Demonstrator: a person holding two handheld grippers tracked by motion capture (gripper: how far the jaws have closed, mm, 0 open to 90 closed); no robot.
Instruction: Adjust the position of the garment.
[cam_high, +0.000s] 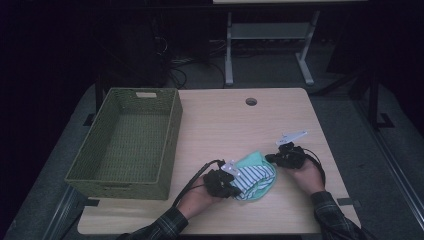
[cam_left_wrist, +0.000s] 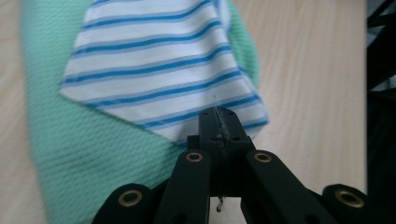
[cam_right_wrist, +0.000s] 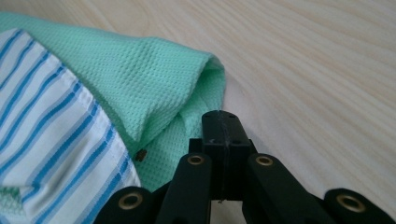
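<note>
Basket (cam_high: 131, 142) waiting at far left. Left gripper (cam_high: 223, 182) clamped on the striped cloth's (cam_left_wrist: 159, 70) corner; right gripper (cam_high: 280, 157) pinched on the green cloth (cam_right_wrist: 140, 88), mid-table. Best lifted level, both corners together, then carried leftward.

No readable text, label, brand, number or sign anywhere. Plain blue stripes on the white cloth (cam_left_wrist: 159, 70), bare weave on the green cloth (cam_right_wrist: 140, 79), unmarked wood grain on the bench (cam_high: 225, 120). A pale tag at the far rim of the woven basket (cam_high: 146, 94), too small and dim to make out any writing.
</note>
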